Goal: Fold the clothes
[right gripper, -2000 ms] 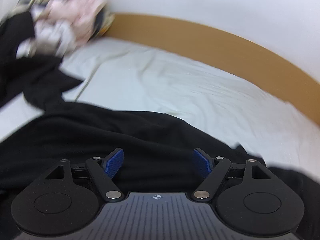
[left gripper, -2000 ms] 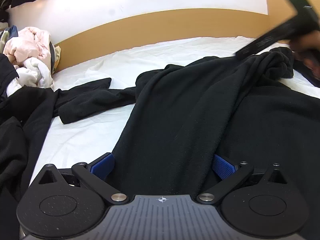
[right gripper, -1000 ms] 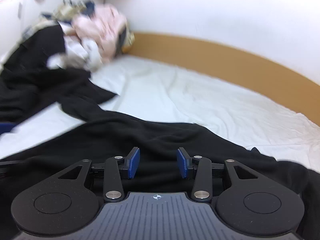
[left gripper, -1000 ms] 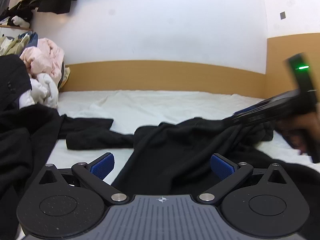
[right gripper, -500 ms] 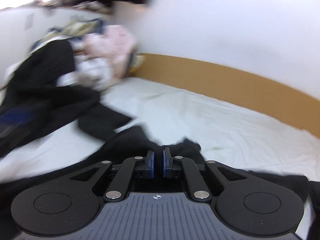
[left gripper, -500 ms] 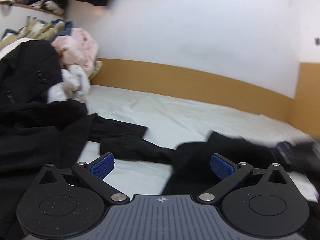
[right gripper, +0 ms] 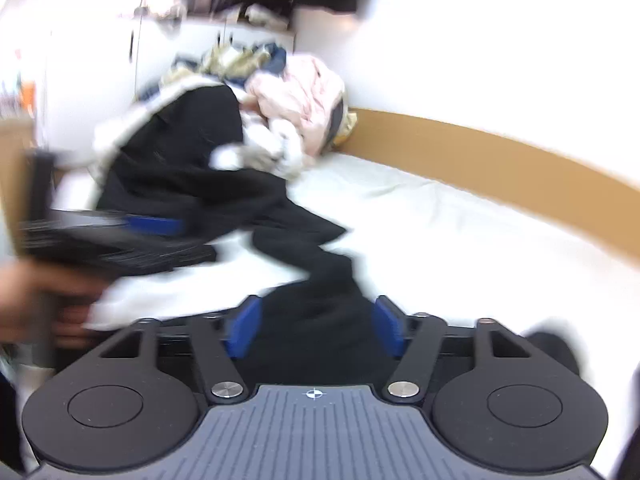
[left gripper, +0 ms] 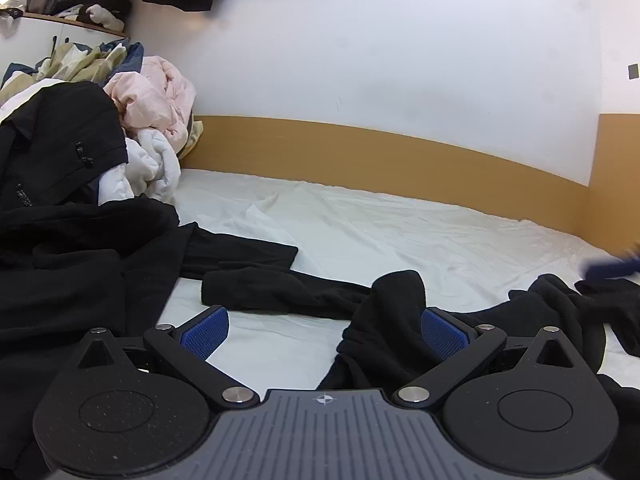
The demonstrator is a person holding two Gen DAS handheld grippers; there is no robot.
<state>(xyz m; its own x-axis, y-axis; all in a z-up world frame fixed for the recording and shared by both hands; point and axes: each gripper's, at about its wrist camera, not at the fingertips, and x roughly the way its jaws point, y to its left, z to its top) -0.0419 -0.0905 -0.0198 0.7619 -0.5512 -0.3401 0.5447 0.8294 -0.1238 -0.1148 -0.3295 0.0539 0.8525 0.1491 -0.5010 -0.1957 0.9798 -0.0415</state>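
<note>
garment: black fleece top (left gripper: 392, 320) rumpled on the bed (left gripper: 400, 232), sleeve trailing left
left gripper (left gripper: 324, 330): wide open, cloth at right pad, no grip
right gripper (right gripper: 316, 324): jaws opening, cloth between, not pinched
risk: bunched fleece likely folds crooked; sleeve could drag
unclear: right view blurred; garment edges cut off; laundry pile (left gripper: 148, 120) indistinct

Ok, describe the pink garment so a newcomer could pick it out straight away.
Start at the white bed sheet and follow the tan wooden rail to its left end, where a heap of clothes is piled in the corner. The pink garment sits crumpled near the top of that heap, against the wall. It is the only pale pink piece, between a black jacket and white cloth.
</note>
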